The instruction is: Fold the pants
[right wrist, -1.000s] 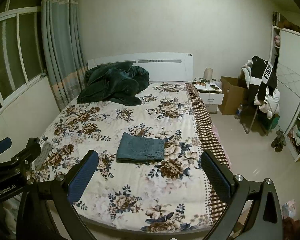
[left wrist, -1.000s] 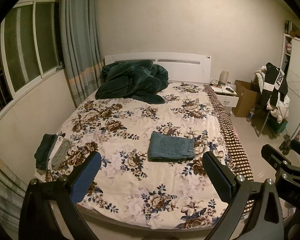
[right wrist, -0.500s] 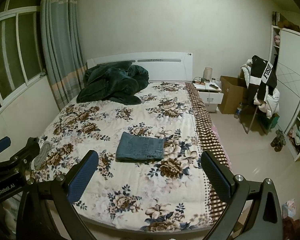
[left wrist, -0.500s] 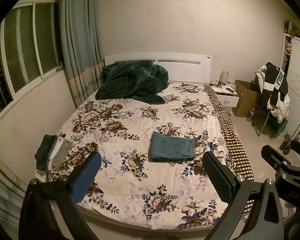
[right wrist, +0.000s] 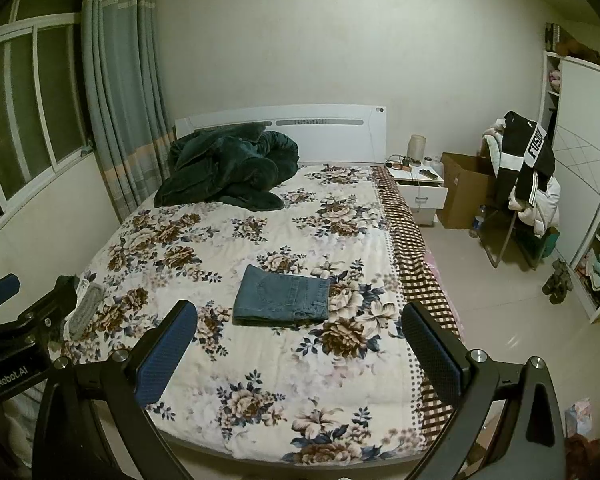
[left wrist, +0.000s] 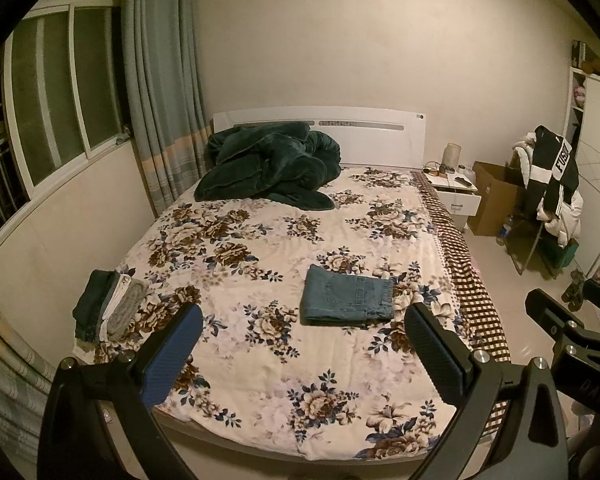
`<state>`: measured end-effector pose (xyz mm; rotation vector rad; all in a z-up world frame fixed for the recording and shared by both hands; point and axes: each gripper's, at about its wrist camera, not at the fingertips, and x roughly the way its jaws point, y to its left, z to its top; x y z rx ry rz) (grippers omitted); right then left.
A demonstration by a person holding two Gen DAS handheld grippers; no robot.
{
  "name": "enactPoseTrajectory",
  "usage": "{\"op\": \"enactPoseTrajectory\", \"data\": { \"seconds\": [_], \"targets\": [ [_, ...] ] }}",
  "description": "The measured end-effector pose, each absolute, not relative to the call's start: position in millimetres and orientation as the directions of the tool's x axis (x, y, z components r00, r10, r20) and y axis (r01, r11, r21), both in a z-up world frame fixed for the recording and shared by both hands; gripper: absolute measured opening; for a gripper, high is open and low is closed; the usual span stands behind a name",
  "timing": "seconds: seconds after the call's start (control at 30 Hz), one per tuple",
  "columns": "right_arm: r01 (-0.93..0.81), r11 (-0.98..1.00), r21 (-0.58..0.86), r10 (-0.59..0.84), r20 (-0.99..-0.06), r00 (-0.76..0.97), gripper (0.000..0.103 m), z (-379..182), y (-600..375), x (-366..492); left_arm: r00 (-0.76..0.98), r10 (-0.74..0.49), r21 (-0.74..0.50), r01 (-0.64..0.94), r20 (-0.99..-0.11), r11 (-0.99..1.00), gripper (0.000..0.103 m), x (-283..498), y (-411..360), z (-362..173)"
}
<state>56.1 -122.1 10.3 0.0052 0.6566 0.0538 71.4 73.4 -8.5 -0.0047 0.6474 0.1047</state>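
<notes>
Already folded, the jeans (left wrist: 347, 295) lie mid-bed (left wrist: 260, 368) at our twelve o'clock, long axis nine-to-three, as we hold left gripper (left wrist: 303, 350) and right gripper (right wrist: 299, 346) spread wide and empty, well apart from them, neither clearly nearer.

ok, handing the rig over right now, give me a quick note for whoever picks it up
Left gripper: open, empty, held off the foot of the bed.
Right gripper: open, empty, beside the left one.
Jeans: folded into a compact rectangle, lying flat mid-bed, nothing touching them.
Small stack of folded clothes at the bed's left edge; dark green blanket heaped by the headboard.
Done: the fold looks complete.
Left: probably just moving the jeans to the stack, if that is wanted. No other unfolded pants are visible.
</notes>
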Motion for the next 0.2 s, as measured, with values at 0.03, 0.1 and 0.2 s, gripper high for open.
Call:
{"op": "enactPoseTrajectory", "data": {
  "seconds": [0.03, 0.1, 0.2],
  "targets": [
    [-0.049, 0.999, 0.022, 0.052, -0.609, 0.792, 0.103, 10.5, -121.9, 56.4, 0.793, 0.095, 0.027, -0.099, -0.601, 0.995, 0.103, 71.9, 74.2, -8.0],
    [-0.051, 0.999, 0.019, 0.052, -0.61, 0.791, 0.103, 10.4, -122.5, 56.8, 0.794, 0.096, 0.028, -0.099, -0.601, 0.995, 0.103, 71.5, 74.7, -8.6],
    [-0.052, 0.998, 0.019, 0.052, -0.61, 0.791, 0.103, 10.5, -122.8, 56.9, 0.797, 0.098, 0.03, -0.1, -0.597, 0.995, 0.103, 71.2, 75.3, -7.6]
  ]
}}
